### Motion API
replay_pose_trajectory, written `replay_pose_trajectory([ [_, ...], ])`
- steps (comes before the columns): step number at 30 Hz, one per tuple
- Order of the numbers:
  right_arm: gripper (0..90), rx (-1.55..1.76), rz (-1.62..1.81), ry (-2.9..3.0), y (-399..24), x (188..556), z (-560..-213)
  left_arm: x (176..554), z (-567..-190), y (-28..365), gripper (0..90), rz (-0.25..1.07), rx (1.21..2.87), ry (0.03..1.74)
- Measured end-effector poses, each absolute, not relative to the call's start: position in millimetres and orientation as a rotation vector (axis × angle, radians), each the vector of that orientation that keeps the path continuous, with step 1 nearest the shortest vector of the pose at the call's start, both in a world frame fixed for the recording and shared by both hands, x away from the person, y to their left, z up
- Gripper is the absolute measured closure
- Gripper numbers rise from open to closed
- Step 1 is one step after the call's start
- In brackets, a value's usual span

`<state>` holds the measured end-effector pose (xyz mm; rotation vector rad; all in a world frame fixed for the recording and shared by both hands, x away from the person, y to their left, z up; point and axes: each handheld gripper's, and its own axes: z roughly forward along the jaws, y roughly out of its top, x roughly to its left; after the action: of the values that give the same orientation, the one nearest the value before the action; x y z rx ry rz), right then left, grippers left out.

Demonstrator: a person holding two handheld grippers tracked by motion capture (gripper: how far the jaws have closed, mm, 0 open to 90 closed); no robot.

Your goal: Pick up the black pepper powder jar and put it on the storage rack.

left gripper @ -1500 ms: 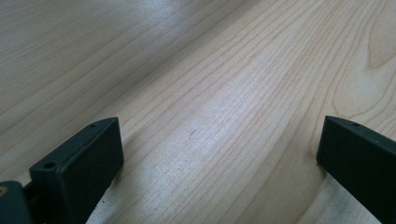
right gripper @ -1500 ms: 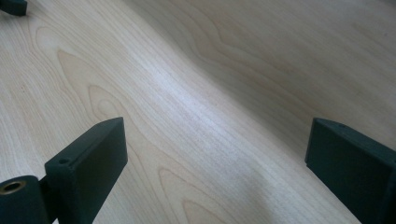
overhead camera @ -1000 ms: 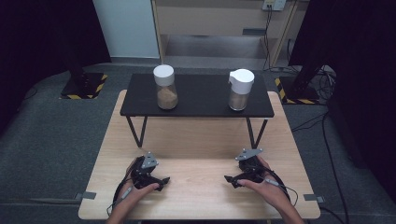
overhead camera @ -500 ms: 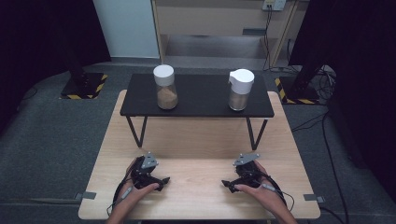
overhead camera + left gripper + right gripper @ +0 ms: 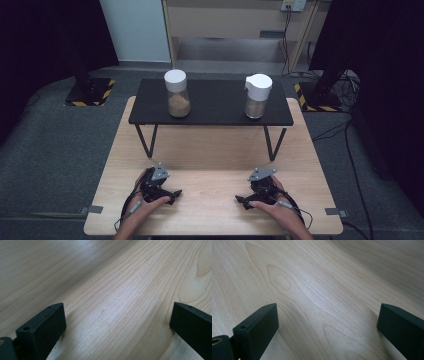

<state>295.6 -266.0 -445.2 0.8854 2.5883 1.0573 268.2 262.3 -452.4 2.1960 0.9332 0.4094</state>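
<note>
While both jars (image 5: 177, 93) stand far off, bare table (image 5: 120, 290) lies between the jaws.

A pale wooden counter (image 5: 215, 155) fills the lower middle of the frame, its grain running in long streaks. On its far half stands a low black shelf (image 5: 212, 107) on thin dark legs. Two jars rest on that shelf: one with a white lid (image 5: 177, 93) left of centre, holding brown grains, and one with a white spouted cap (image 5: 257, 96) right of centre. Grey floor (image 5: 55, 150) surrounds the counter.
</note>
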Motion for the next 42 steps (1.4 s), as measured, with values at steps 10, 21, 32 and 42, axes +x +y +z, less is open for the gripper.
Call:
replay_pose_trajectory([
  [10, 1.4, 0.841, 1.068, 2.564, -265.2, 287.8, -452.0, 268.2, -452.4, 262.2, 0.0, 0.409, 2.196, 0.933],
  [21, 1.2, 0.834, 1.097, 2.539, -268.9, 283.5, -457.3, 268.1, -452.5, 262.2, 0.0, 0.409, 2.196, 0.934],
  [32, 1.2, 0.836, 1.097, 2.538, -268.9, 283.2, -457.5, 268.0, -452.5, 262.2, 0.0, 0.410, 2.196, 0.934],
  [42, 1.3, 0.836, 1.098, 2.536, -269.0, 282.9, -457.7, 267.9, -452.4, 261.9, 0.0, 0.410, 2.195, 0.935],
])
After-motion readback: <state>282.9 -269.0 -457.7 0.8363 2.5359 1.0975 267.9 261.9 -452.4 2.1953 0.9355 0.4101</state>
